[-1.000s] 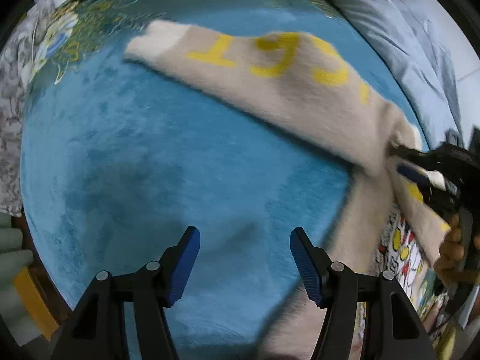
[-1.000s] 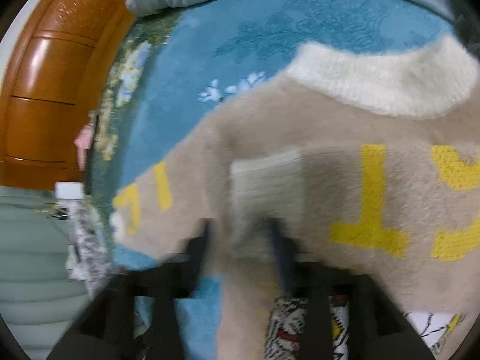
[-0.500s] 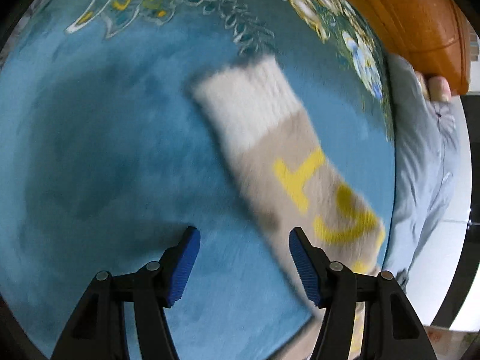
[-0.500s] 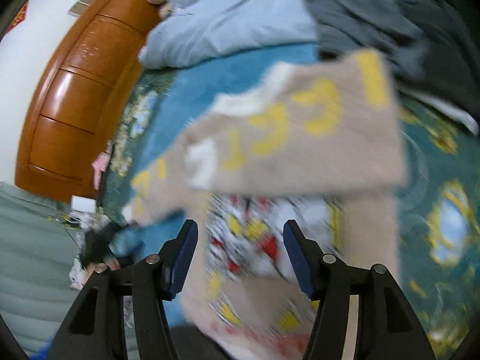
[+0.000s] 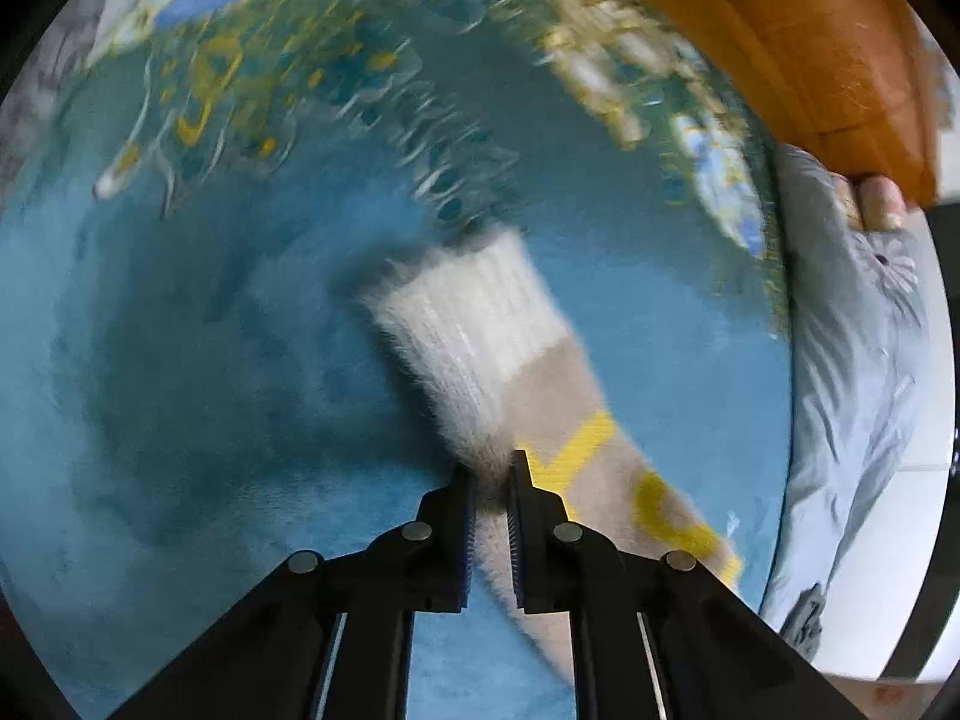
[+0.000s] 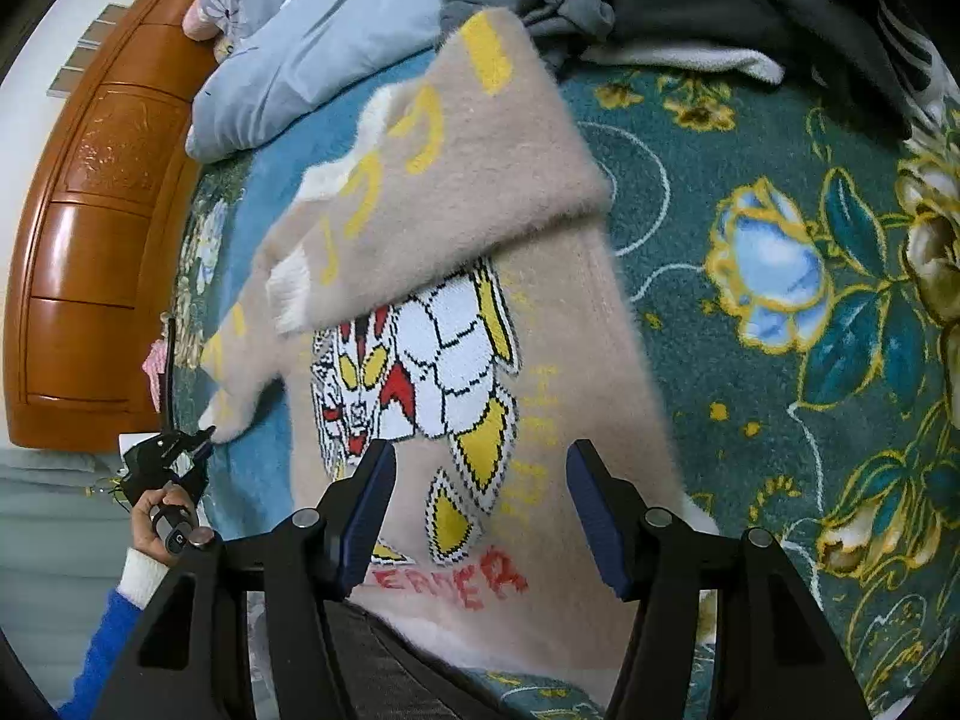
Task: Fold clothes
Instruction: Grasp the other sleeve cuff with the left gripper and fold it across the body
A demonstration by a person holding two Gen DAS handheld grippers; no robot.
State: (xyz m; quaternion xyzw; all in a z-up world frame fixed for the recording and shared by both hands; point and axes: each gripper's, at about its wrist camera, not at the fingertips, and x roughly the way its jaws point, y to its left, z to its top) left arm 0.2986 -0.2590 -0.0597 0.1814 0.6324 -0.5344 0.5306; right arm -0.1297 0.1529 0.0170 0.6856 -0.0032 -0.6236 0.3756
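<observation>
Sweater (image 6: pixel 480 360) is lying flat on the blanket (image 6: pixel 780 240), body centred under the right gripper, one sleeve (image 6: pixel 432 180) already crossing the chest graphic. The other sleeve (image 5: pixel 540 420) is stretching out over the blue part of the blanket, cream cuff (image 5: pixel 474 330) away from the body. Left gripper (image 5: pixel 492 498) is pinching that sleeve's edge just below the cuff, jaws nearly touching with fabric between them. Right gripper (image 6: pixel 480 504) is hanging wide open over the hem, gripping nothing. Judgement for the step: lifting the sleeve just clear of the blanket, carrying it across the chest onto the first sleeve, keeping it taut so the fuzzy knit isn't bunching; the right gripper pinning the body would be stopping it dragging. Versus half a second ago: left jaws were wide open and short of the sleeve, now they're clamping it. Right view is hardly changing, jaws equally open. A second ago the right gripper was gripping the first sleeve. Grey and dark clothes (image 6: pixel 660 0) are piling at the blanket's far edge, wooden headboard (image 6: pixel 90 210) beyond.
</observation>
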